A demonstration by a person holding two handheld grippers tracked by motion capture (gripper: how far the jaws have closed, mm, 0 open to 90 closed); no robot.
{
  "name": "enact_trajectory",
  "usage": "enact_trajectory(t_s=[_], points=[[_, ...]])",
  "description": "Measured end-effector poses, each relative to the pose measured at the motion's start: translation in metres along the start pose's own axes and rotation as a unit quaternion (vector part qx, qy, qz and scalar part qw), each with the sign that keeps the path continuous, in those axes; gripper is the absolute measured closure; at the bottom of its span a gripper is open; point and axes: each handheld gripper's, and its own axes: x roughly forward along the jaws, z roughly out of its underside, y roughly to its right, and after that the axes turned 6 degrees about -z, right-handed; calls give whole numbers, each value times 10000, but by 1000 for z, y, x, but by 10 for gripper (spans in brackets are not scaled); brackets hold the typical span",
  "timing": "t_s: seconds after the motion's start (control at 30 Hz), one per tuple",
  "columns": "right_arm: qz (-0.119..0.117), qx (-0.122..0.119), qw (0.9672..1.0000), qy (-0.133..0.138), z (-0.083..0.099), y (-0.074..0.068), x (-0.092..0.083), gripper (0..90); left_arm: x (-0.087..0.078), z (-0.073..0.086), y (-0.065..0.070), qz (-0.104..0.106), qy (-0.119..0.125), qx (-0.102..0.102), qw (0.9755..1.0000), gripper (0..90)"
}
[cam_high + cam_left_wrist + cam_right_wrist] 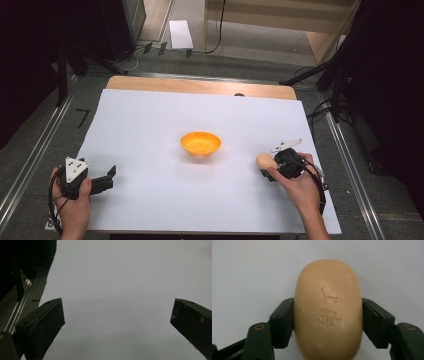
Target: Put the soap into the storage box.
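The right gripper [267, 167] was clamped on a tan oval bar of soap [328, 310], its two black jaws pressed flat against the bar's long sides. In the right gripper view the pads met the soap at about the middle of its length, so the rounded far end stood out well beyond the fingertips while the near end ran back between the jaw arms. A stamped mark sat on the soap's upper face, squarely between the two pads. In the high view the soap [265, 161] showed as a pale lump at the tip of that gripper, on the side of the person's right hand [300, 187] that faced the middle of the table.

An orange bowl [200, 143] stood on the white sheet [150, 120] beyond the soap's free end, well apart from the right gripper's fingers and clear of them.

The left gripper [111, 175] lay low over the sheet near the table's near left corner, held in the person's left hand [72, 200]. Its jaws stood wide apart, and the left gripper view [117, 315] showed bare white sheet between the fingertips and ahead of them. The bowl sat far off the left gripper's tips, toward the table's centre.
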Motion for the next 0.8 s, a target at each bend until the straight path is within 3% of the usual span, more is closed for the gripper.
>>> enact_trajectory(t_s=[0.17, 0.3, 0.5, 0.8], points=[[-199, -318, 9993, -9, -12, -2, -3, 336, 0, 0, 0, 14, 6, -6, 10000, 0], [-196, -795, 9966, -97, -27, -5, -5, 336, 0, 0, -1, -8, 16, -28, 10000, 0], [-403, -1102, 9931, -49, -47, -6, -7, 336, 0, 0, 0, -8, 15, -27, 10000, 0], [-532, -1713, 9836, -180, -72, -10, 0, 336, 0, 0, -1, -5, 4, -26, 10000, 0]])
